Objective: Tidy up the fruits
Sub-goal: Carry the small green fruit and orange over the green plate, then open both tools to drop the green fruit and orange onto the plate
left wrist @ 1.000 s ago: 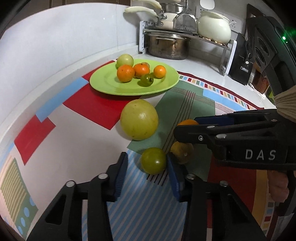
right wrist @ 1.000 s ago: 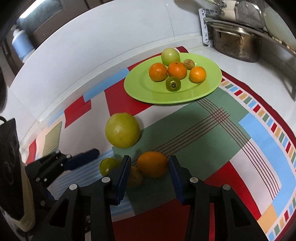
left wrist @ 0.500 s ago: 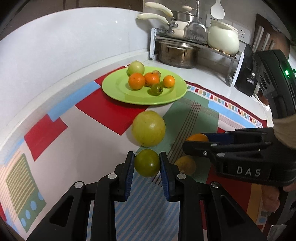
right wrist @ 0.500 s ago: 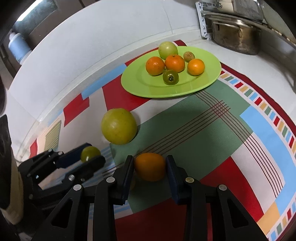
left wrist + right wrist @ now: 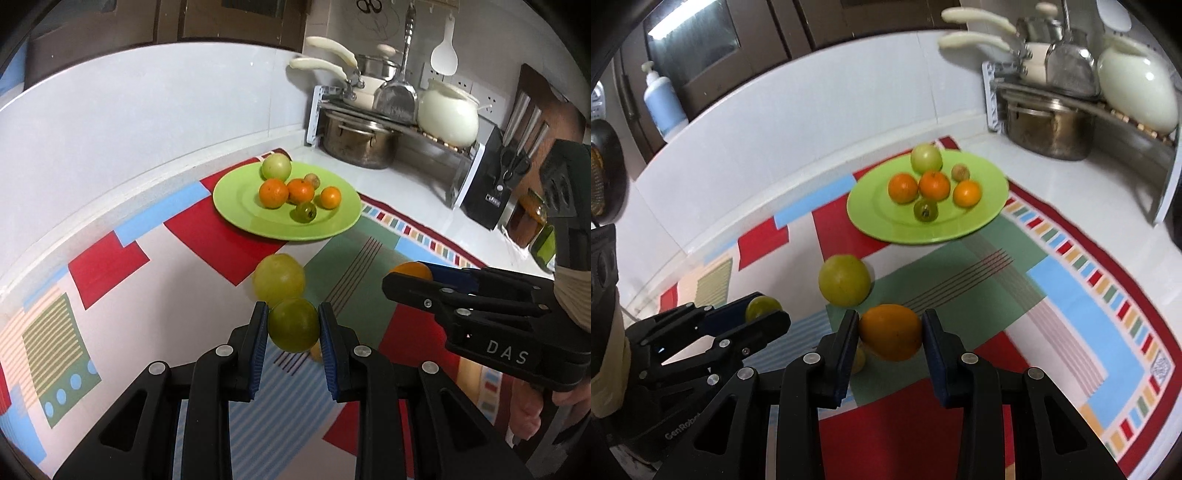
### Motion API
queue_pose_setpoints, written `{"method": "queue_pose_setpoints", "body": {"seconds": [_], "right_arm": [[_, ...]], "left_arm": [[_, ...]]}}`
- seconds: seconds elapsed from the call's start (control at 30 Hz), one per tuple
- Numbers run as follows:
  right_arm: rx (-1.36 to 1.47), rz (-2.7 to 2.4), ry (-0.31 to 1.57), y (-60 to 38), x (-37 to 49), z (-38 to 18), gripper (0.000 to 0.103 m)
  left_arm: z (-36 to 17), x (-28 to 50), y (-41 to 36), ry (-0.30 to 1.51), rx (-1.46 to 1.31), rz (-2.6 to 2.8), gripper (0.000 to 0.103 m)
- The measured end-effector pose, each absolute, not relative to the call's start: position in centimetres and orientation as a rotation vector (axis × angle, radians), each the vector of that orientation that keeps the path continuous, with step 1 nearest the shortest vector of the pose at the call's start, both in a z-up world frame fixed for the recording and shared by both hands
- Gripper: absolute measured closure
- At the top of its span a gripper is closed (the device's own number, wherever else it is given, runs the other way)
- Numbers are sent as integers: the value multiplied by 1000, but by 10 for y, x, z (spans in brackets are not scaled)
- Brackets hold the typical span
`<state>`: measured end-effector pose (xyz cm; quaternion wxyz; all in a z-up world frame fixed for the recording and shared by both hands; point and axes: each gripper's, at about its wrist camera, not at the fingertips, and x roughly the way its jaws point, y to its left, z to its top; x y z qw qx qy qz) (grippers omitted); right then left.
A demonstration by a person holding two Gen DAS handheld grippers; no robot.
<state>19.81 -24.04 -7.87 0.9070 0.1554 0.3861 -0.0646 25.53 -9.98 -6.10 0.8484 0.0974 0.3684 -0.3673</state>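
Observation:
My left gripper (image 5: 292,325) is shut on a small green fruit (image 5: 293,324) and holds it above the mat. My right gripper (image 5: 890,332) is shut on an orange fruit (image 5: 891,331), also lifted. A large yellow-green fruit (image 5: 279,280) lies on the mat, also in the right wrist view (image 5: 844,280). A small yellow fruit (image 5: 858,359) lies on the mat, mostly hidden by the fingers. The green plate (image 5: 240,206) at the back holds several fruits: oranges, a green apple, a small dark green fruit. It shows in the right wrist view (image 5: 871,214) too.
A patterned mat (image 5: 122,258) covers the white counter. A dish rack with a steel pot (image 5: 356,142), pans and a white pot (image 5: 448,116) stands at the back right. A knife block (image 5: 495,192) and jars stand at the right. A soap bottle (image 5: 663,103) sits on the left ledge.
Both grippers closed on their fruits, the left on the green one and the right on the orange one, and lifted them off the mat. The small yellow fruit stayed on the mat.

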Motion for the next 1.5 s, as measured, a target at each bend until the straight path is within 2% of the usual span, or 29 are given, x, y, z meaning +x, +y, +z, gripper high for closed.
{"method": "queue_pose_setpoints", "body": {"seconds": [0.43, 0.77, 1.23, 1.5], "right_arm": [[290, -144, 664, -263, 182, -39, 67], [270, -121, 642, -298, 196, -28, 67], [246, -78, 668, -359, 251, -28, 67], [230, -60, 705, -371, 305, -44, 67]], "left_arm": [[-26, 252, -131, 723, 195, -741, 76], [-17, 266, -173, 725, 185, -699, 76], [-18, 319, -228, 754, 200, -651, 76], [-35, 367, -242, 784, 228, -623, 76]]}}
